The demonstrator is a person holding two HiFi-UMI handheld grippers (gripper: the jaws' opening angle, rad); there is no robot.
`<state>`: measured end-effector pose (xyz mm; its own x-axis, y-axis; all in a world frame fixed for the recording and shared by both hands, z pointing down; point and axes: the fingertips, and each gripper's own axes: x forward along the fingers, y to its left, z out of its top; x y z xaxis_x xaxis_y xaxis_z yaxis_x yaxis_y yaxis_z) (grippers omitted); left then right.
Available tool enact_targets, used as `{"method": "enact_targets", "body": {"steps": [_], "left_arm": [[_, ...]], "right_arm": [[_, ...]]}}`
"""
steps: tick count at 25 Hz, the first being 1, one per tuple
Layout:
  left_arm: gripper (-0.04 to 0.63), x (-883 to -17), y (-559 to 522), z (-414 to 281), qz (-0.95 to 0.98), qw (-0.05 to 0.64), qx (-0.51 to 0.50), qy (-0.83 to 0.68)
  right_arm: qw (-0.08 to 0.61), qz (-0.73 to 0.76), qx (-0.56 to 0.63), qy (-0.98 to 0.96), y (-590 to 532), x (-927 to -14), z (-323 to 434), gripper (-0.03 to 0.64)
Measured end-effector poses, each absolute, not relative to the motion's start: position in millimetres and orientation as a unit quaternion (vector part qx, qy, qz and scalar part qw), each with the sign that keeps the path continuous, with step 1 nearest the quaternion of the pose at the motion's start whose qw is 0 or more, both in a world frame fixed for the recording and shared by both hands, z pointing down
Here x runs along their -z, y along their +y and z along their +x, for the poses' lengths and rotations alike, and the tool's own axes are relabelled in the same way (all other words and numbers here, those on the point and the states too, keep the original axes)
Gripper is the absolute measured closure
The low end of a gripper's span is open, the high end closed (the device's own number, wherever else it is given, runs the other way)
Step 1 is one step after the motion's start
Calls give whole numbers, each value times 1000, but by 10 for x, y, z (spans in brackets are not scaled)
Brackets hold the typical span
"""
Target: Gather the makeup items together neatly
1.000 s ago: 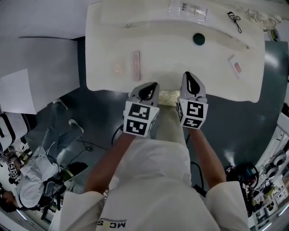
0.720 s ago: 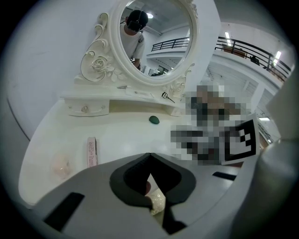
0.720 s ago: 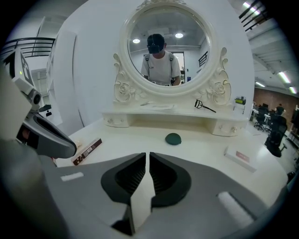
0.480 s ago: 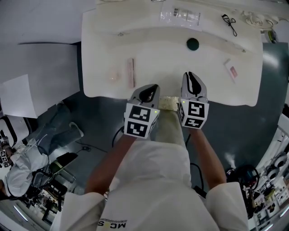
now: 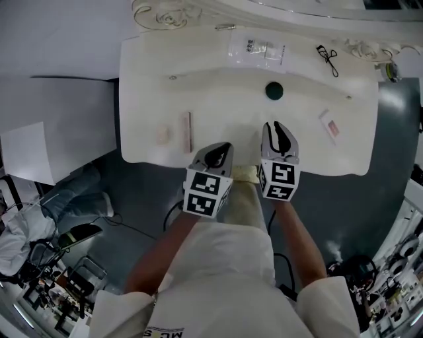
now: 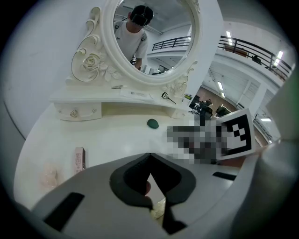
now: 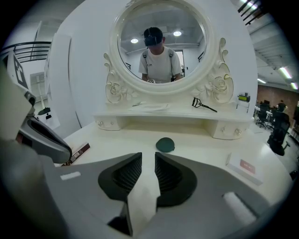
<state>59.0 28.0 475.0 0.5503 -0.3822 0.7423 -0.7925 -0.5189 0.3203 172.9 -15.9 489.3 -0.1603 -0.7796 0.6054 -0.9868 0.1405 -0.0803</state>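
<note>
The makeup items lie spread over the white counter. A dark green round piece sits near its middle. A slim pink box lies well apart at its 8 o'clock, and a pale pink puff rests just beside that box. A small white carton with a pink label lies alone at 4 o'clock.

On the raised shelf behind, an eyelash curler rests at 2 o'clock and a clear packet at 11 o'clock. We cannot make out what the packet holds.

Our right gripper hangs over the front edge at 6 o'clock of the green piece. Its jaws have just been opening and now stand a little apart with nothing between them. Compared with a second ago it is closer to the green piece, and more of the carved mirror frame shows at the top.

Our left gripper is at 7 o'clock, clenched tip to tip on nothing. A yellowish stool cushion shows between the two grippers, below the counter edge. Nothing lies between the right gripper and the green piece.
</note>
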Motion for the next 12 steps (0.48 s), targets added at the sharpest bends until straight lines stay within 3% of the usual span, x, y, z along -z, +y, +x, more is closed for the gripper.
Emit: {"method": "enact_targets", "body": {"steps": [12], "left_arm": [[595,-4827,187,672,810,338,-311,-366]], "right_arm": [[221,610,-245,-721,-427,-5010,1883,527]]}}
